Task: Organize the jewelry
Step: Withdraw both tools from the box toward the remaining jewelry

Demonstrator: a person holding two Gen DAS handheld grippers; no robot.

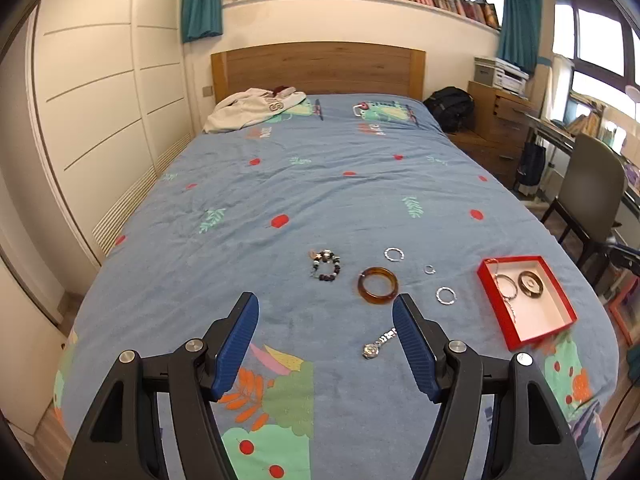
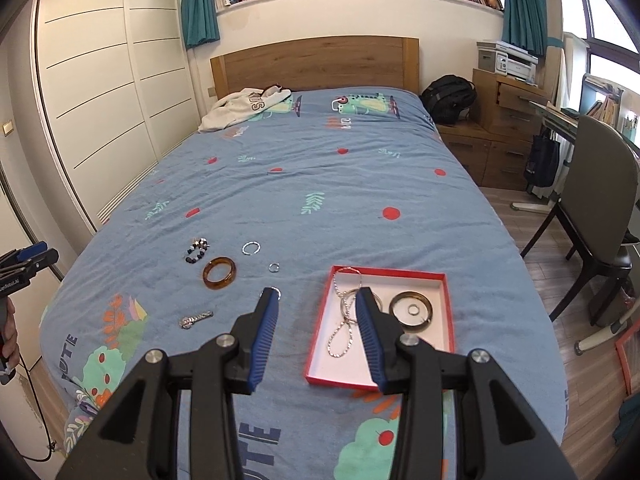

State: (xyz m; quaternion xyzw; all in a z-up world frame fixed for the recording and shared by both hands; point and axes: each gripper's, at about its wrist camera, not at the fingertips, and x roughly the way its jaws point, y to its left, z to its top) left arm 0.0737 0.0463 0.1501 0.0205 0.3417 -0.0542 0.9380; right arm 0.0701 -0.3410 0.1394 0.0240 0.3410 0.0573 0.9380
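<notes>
Next, grip amber bangle (image 1: 378, 284), lying on bedspread (image 1: 320, 184) at 1 o'clock off spread, empty left gripper (image 1: 325, 307): rigid, smooth, likely slippery; pinch across one rim wall. Right gripper (image 2: 317, 299): partly spread, empty, above red box (image 2: 450, 312), 9 o'clock edge.

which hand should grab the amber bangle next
Left. Its open jaws frame the amber bangle just ahead on the bedspread, while the right gripper sits over the red box edge, with the bangle off to its left.
</notes>
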